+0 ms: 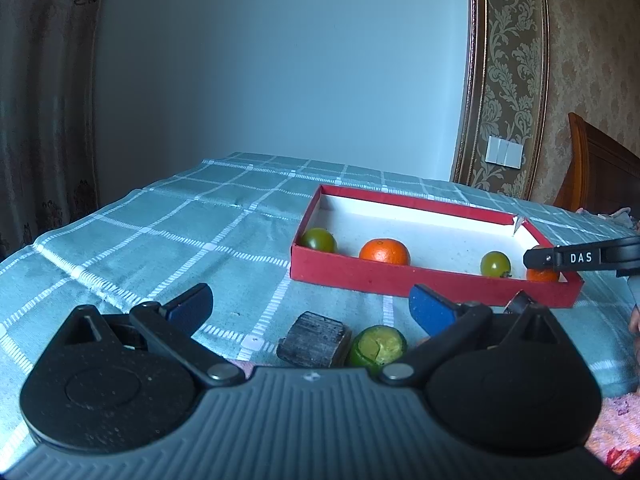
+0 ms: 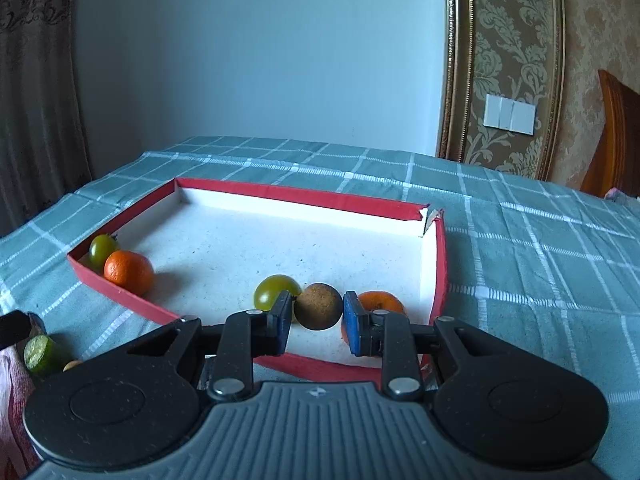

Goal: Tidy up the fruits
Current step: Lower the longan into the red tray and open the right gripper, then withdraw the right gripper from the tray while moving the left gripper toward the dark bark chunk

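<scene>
A red box (image 1: 400, 280) with a white floor sits on the checked cloth. Inside it lie two green tomatoes (image 1: 319, 239) (image 1: 495, 264) and two oranges (image 1: 385, 251) (image 1: 542, 274). My right gripper (image 2: 317, 309) is shut on a brown round fruit (image 2: 319, 304), held just above the box (image 2: 280, 194) floor near its front right corner, between a green tomato (image 2: 276, 290) and an orange (image 2: 380, 302). My left gripper (image 1: 312, 306) stands open in front of the box, over a cut green fruit (image 1: 376, 346) and a dark wooden block (image 1: 314, 340).
The table wears a teal checked cloth (image 1: 160, 240) and ends at a pale wall behind. A pink patterned cloth (image 1: 612, 436) lies at the near right. A wooden headboard (image 2: 620, 132) stands at the right. The cut green fruit (image 2: 38, 354) lies left of the box.
</scene>
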`<state>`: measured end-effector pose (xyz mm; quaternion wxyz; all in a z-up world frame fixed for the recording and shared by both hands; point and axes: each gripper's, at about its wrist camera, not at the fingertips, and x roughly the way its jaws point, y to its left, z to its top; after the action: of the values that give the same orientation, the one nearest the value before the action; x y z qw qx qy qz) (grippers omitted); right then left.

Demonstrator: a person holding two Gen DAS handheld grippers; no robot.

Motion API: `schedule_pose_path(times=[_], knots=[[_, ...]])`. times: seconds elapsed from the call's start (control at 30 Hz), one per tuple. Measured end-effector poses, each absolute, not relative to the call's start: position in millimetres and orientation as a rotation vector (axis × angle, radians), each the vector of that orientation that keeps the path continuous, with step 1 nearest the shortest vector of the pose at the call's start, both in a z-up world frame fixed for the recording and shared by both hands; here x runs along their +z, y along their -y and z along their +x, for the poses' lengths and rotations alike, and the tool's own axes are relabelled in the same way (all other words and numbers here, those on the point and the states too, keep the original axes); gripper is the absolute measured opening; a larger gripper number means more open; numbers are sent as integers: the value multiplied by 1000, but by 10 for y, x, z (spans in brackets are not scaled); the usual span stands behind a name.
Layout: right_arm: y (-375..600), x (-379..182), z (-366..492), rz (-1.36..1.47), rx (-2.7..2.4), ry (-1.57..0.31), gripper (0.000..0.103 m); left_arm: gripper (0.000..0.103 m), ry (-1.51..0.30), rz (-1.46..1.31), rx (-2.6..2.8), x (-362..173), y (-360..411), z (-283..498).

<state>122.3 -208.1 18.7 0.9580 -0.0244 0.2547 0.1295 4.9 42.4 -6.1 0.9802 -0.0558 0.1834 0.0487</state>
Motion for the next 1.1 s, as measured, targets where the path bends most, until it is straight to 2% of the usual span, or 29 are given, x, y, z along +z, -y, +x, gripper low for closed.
schedule_pose_path(times=[0.33, 0.37, 0.4, 0.47, 0.53, 0.77, 0.93, 1.1], knots=[[2331, 330, 1037, 71, 253, -494, 29, 103, -373, -111, 111, -63, -426, 60], [2368, 353, 967, 87, 252, -486, 32, 103, -370, -111, 112, -64, -426, 56], [2407, 369, 882, 105, 249, -479, 36, 103, -369, -110, 114, -62, -424, 53], [2464, 357, 703, 142, 233, -469, 71, 103, -366, -107, 116, -60, -415, 44], [2499, 295, 503, 173, 214, -445, 80, 103, -366, -107, 117, -60, -414, 44], [2559, -59, 335, 243, 199, -489, 80, 103, -342, -168, 142, -34, -535, -11], [2663, -103, 380, 325, 209, -515, 80, 103, -349, -296, 160, 3, -817, -77], [2689, -129, 400, 352, 221, -532, 80, 103, -302, -185, 136, 73, -813, -248]])
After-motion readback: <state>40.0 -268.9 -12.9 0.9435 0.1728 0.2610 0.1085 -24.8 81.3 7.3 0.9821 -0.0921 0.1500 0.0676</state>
